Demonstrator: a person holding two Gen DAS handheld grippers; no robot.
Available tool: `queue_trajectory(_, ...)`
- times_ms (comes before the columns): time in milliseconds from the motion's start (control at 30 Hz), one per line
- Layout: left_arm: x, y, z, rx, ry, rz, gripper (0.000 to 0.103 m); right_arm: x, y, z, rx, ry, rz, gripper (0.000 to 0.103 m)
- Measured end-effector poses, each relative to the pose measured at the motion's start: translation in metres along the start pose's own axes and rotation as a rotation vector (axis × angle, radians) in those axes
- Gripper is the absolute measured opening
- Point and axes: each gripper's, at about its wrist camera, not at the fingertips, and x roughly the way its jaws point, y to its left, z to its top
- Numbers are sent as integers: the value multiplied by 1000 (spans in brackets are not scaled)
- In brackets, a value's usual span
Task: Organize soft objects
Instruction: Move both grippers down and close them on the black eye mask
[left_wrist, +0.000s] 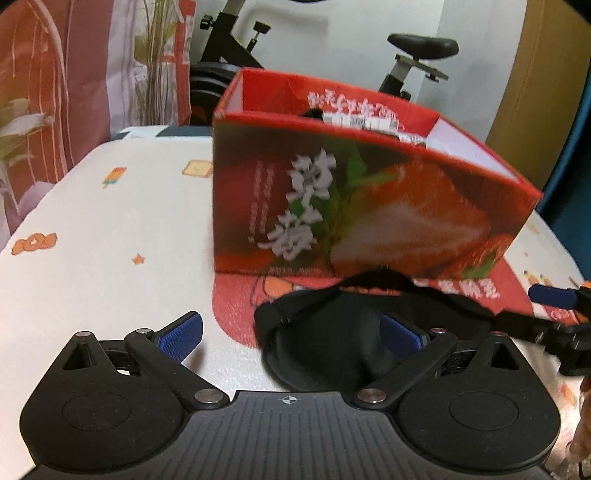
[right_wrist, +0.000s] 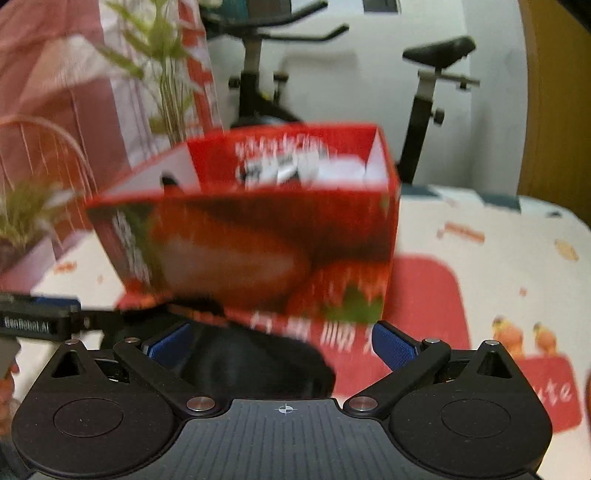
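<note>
A black soft eye mask (left_wrist: 325, 343) with a strap lies on a red mat (left_wrist: 236, 299) on the bed, just in front of an open red strawberry box (left_wrist: 369, 206). My left gripper (left_wrist: 291, 332) is open, low over the mask, its right finger over the mask's cup. My right gripper (right_wrist: 282, 341) is open, with the mask (right_wrist: 258, 365) between and below its fingers. The box (right_wrist: 258, 240) stands right ahead, blurred, with packets inside. The right gripper's tip shows at the edge of the left wrist view (left_wrist: 554, 295).
The bed has a white printed sheet (left_wrist: 110, 229). An exercise bike (left_wrist: 406, 55) stands behind the bed. A patterned curtain (left_wrist: 55, 92) hangs at left and a wooden panel (left_wrist: 546, 92) stands at right.
</note>
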Motion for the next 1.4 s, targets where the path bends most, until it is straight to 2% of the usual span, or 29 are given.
queue_trajectory(267, 12, -7, -15, -13, 53, -22, 102, 16, 4, -26, 25, 71, 24, 97)
queue_trajectory(467, 11, -20, -27, 89, 35, 18, 102, 22, 2, -29, 48, 81, 27, 96)
queue_trajectory(767, 10, -25, -30, 111, 24, 40, 103, 28, 0, -30, 69, 86, 44, 93)
queue_trajectory(900, 10, -27, -32, 116, 22, 44, 103, 29, 3, -28, 78, 85, 82, 88)
queue_trajectory(967, 10, -27, -32, 121, 20, 47, 103, 29, 3, -27, 79, 83, 85, 81)
queue_trajectory(1067, 11, -29, -33, 125, 18, 51, 103, 28, 0, -25, 112, 66, 101, 69)
queue_trajectory(1133, 13, -31, -33, 126, 17, 51, 103, 27, -1, -25, 119, 54, 97, 55)
queue_trajectory(1200, 12, -30, -33, 126, 16, 51, 103, 24, -2, -24, 123, 35, 92, 47)
queue_trajectory(1300, 11, -30, -33, 126, 15, 50, 103, 17, -5, -22, 137, 1, 96, 42)
queue_trajectory(1400, 12, -29, -33, 129, 14, 48, 103, 7, -10, -17, 165, -59, 116, 42)
